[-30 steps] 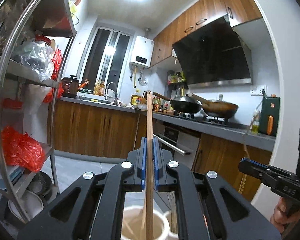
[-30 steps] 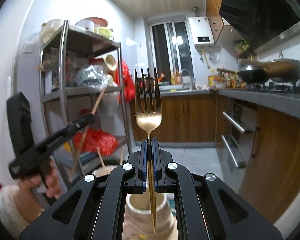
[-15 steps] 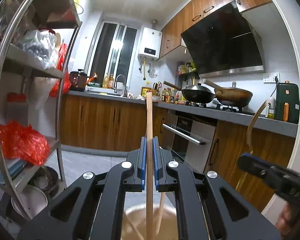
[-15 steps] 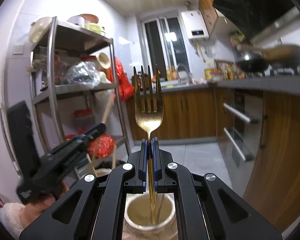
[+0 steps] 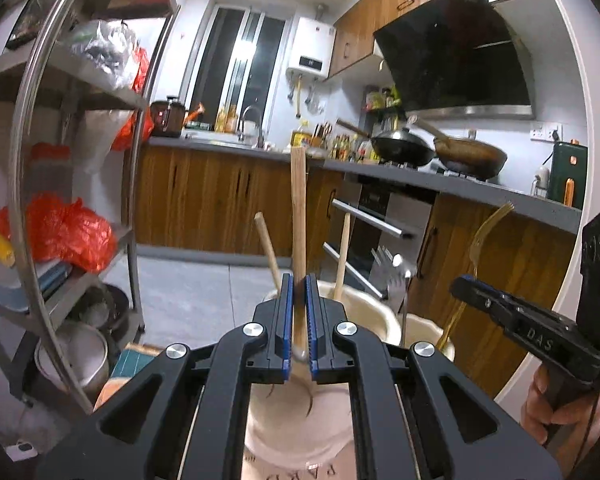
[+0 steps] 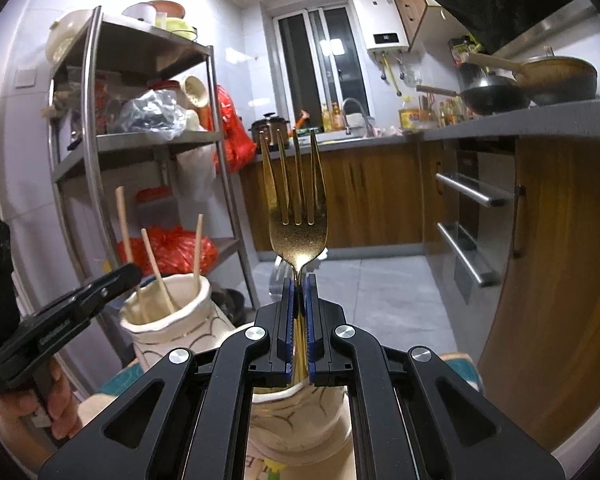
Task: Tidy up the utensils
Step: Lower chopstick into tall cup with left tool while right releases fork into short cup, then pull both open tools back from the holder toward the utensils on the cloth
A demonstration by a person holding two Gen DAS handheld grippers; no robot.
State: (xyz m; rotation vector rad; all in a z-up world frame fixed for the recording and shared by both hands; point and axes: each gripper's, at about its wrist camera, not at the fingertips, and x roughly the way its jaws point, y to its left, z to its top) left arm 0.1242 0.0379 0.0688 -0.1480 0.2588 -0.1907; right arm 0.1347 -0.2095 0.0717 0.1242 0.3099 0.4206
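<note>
My left gripper (image 5: 298, 312) is shut on an upright wooden utensil handle (image 5: 299, 208) whose lower end reaches into a cream ceramic jar (image 5: 300, 420) just below. Two other wooden sticks (image 5: 342, 252) stand in that jar. My right gripper (image 6: 299, 316) is shut on a gold fork (image 6: 296, 208), tines up, its handle going down into a second cream jar (image 6: 296, 416). In the left wrist view the right gripper (image 5: 480, 300) and gold fork (image 5: 484, 236) show over the second jar (image 5: 424, 332). The first jar (image 6: 172, 320) with wooden sticks shows in the right wrist view.
A steel rack (image 6: 96, 160) with bags and bowls stands at the left. Wooden cabinets and an oven (image 5: 380, 232) line the right, with woks (image 5: 440, 152) on the counter. Silver forks (image 5: 392, 276) stick up beside the jars.
Both grippers have come down with their utensils. The jars now rise higher in both views, and the stick's and fork's lower ends sit inside the jar mouths.
</note>
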